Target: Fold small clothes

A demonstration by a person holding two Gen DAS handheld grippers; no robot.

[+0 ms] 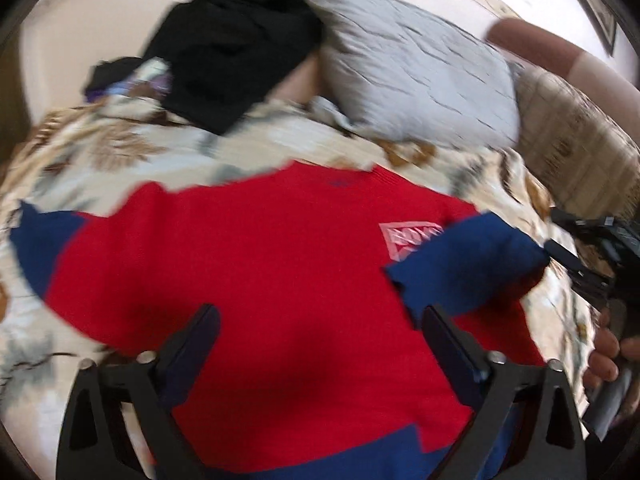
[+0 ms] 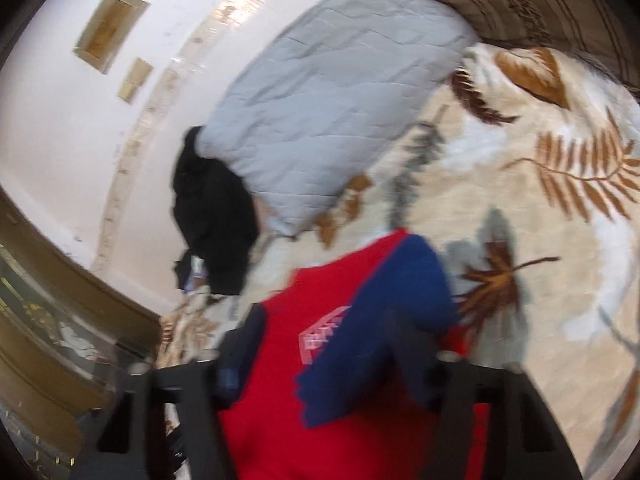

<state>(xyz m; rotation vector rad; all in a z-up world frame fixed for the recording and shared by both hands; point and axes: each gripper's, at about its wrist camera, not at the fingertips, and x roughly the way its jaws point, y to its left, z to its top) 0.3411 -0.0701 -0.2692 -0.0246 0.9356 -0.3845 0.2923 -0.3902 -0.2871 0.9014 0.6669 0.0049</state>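
Observation:
A small red shirt point(image 1: 260, 264) with navy sleeves and a navy hem lies spread on a leaf-patterned bedspread point(image 1: 120, 152). Its right navy sleeve point(image 1: 468, 264) is folded in over the red body beside a pink chest logo point(image 1: 408, 238). My left gripper point(image 1: 320, 320) is open above the shirt's lower body, its fingers apart and holding nothing. In the right wrist view the shirt point(image 2: 328, 400) and folded sleeve point(image 2: 380, 320) fill the space between the fingers of my right gripper point(image 2: 324, 332), which is open. The frames are blurred.
A grey quilted pillow point(image 1: 416, 68) and a black garment point(image 1: 236, 48) lie at the head of the bed; both show in the right wrist view, the pillow point(image 2: 332, 104) and the garment point(image 2: 216, 208). The white wall point(image 2: 60, 128) is behind. The other hand and gripper point(image 1: 600, 264) sit at the right.

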